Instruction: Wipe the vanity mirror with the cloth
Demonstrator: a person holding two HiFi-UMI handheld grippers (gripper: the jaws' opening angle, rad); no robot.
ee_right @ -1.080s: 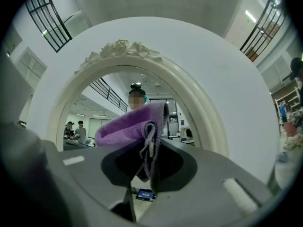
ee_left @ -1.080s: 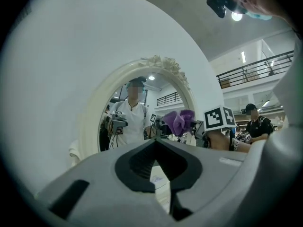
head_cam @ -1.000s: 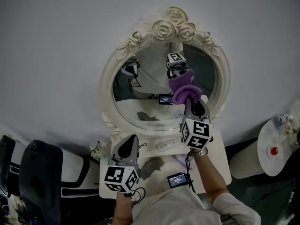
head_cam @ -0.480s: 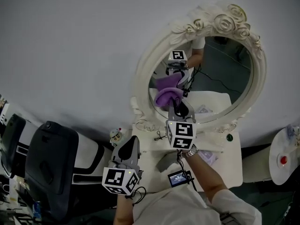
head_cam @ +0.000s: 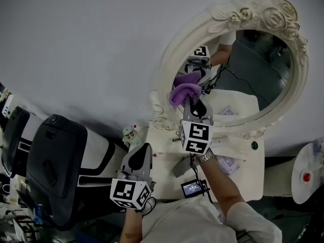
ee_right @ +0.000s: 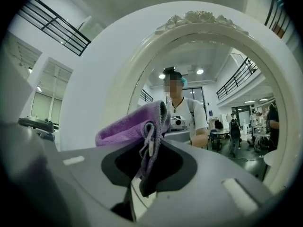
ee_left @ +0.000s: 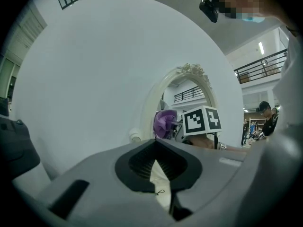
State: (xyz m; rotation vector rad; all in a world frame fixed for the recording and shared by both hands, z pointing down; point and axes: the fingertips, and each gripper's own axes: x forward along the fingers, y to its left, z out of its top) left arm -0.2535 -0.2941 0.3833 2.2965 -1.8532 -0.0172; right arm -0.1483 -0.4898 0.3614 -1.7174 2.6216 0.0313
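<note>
Nearest the person, the left hand-held gripper hangs low over the near edge of the white worktop. Its jaws are together with nothing between them, so it takes no part in the wipe. Ahead of it and higher, the right hand-held gripper is clamped on a bunched purple cloth, which bulges out past its tips. Just beyond those tips stands the vanity mirror, and the cloth sits at the left margin of the glass, close by the cream rose-carved frame. It looks pressed to the glass, though actual contact is hard to confirm from here.

The step in hand appears to be the sideways stroke. To do it well, only the soft bulge of the cloth should meet the glass, not the hard jaw tips. The pressure should be light and even, and the turn should come before the cloth rides up onto the frame's relief.

A second ago the cloth was near the middle of the glass. It has since travelled left to the rim, while the left hand-held gripper has stayed low.
</note>
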